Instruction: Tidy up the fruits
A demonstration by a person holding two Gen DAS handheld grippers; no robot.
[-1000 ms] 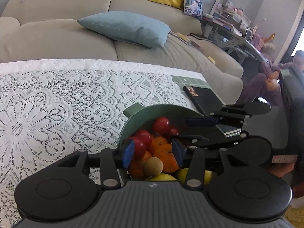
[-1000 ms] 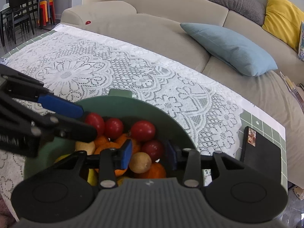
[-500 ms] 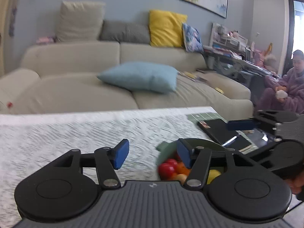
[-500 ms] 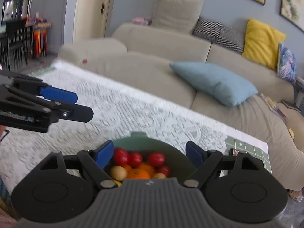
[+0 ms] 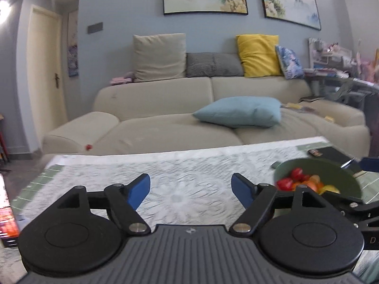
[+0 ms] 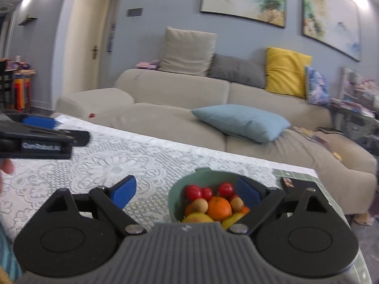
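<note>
Fruits point(image 6: 213, 203) are being kept heaped in the green bowl point(image 6: 174, 195) near the lace-covered table's point(image 6: 113, 165) right end. Rounded pieces piled to the rim could be knocked out by a careless approach. Left gripper point(image 5: 190, 190) jaws are opening wide over bare cloth, nothing being held; right gripper point(image 6: 184, 191) jaws are opening above the bowl, nothing being touched.

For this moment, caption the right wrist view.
Right tool opening, empty, above green bowl of fruit on lace tablecloth.
</note>
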